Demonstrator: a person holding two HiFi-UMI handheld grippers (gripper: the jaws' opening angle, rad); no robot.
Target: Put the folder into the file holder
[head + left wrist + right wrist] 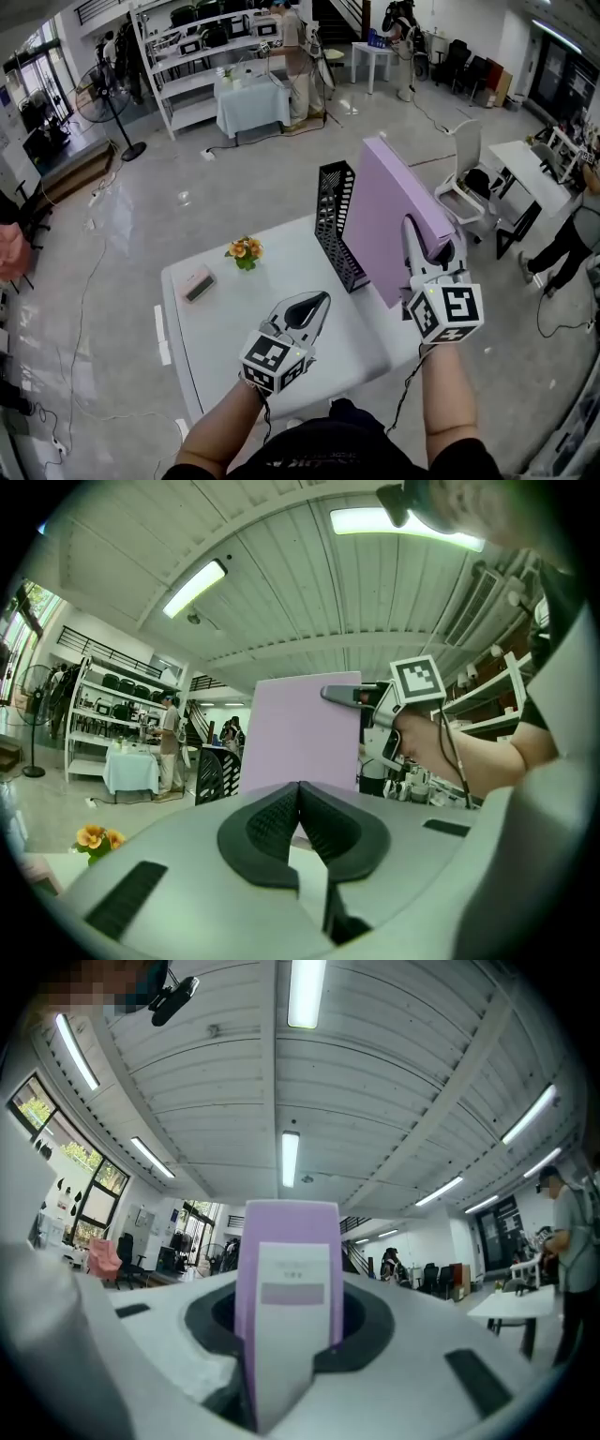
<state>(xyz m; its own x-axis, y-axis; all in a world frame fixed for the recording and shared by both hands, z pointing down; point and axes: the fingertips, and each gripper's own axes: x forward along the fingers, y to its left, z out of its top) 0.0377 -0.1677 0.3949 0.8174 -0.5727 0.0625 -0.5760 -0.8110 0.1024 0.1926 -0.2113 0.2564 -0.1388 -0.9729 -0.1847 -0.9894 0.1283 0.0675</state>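
Note:
My right gripper [413, 234] is shut on the spine of a purple folder [392, 217], which it holds up in the air, tilted, just right of the black mesh file holder [336, 225]. The right gripper view looks straight along the folder's spine [289, 1307] and its white label, clamped between the jaws. The file holder stands upright on the white table [234, 319] near its far right edge. My left gripper [317, 302] hovers shut and holding nothing over the table's near right part. From the left gripper [300, 803] view, the folder [305, 733] and the file holder [214, 772] lie ahead.
A small pot of orange flowers [245, 250] and a flat pinkish box [198, 284] lie on the table's left half. A white chair [461, 183] and a desk [531, 173] stand to the right, with a person [572, 230] beside them. Cables run over the floor.

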